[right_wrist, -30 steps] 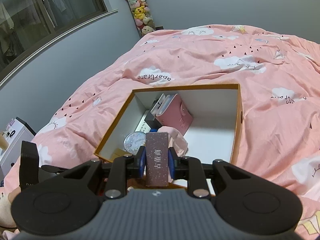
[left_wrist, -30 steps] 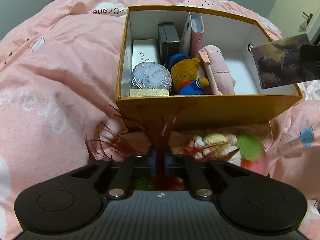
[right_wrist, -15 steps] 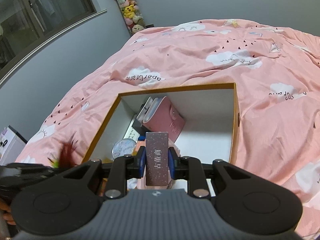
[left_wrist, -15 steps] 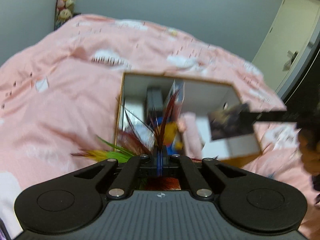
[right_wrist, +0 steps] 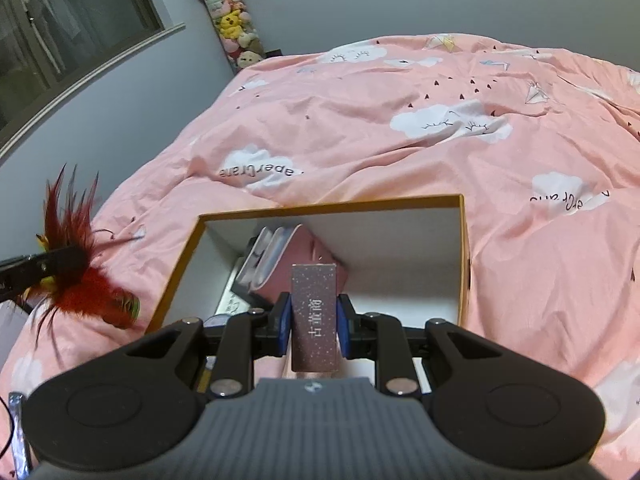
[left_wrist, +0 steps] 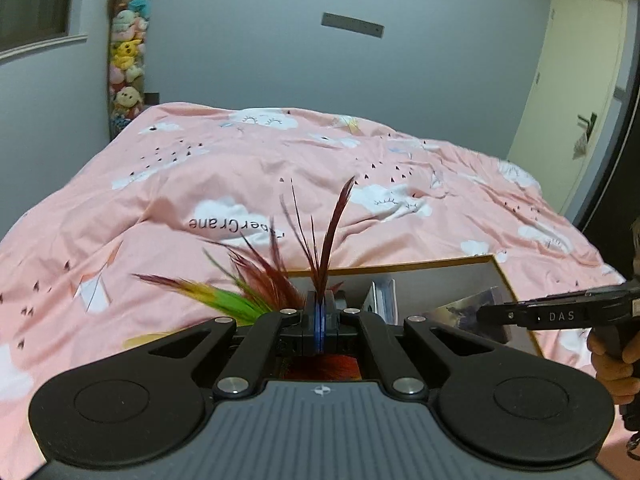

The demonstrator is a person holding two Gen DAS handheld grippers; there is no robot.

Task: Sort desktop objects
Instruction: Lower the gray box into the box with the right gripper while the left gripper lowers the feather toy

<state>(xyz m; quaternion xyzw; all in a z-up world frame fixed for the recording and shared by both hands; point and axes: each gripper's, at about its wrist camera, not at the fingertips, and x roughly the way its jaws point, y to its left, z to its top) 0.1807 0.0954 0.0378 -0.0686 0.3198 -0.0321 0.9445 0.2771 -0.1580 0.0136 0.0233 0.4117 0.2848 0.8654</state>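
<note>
**A:** Start with your left wrist view. What are you holding?

**B:** Your left hand-held gripper point(left_wrist: 319, 320) is pressed together on a feather toy point(left_wrist: 316, 264); red quills stick up past the blue pads, and green and yellow plumes fan out to the left. It hangs above the pink bed cover point(left_wrist: 224, 184), in front of the near edge of the orange box point(left_wrist: 400, 267).

**A:** And on the right of that view?

**B:** Your right hand-held gripper point(left_wrist: 486, 315) reaches in sideways over the box, with your hand point(left_wrist: 612, 364) wrapped round its grip. It pinches a dark card point(left_wrist: 468, 308).

**A:** Now the right wrist view.

**B:** Here you see that card point(right_wrist: 314, 316) edge-on to you, upright, clamped between the two blue pads, a speckled mauve face with white characters. It sits above the open box point(right_wrist: 463, 256), whose white inside is bare on the right. At the left of the box a pink wallet point(right_wrist: 308, 256) leans against the back corner with other small items below it, mostly hidden by the gripper.

**A:** Where is the feather toy here?

**B:** Far left, outside the box, held by your left gripper point(right_wrist: 60, 260) above the bed cover.
</note>
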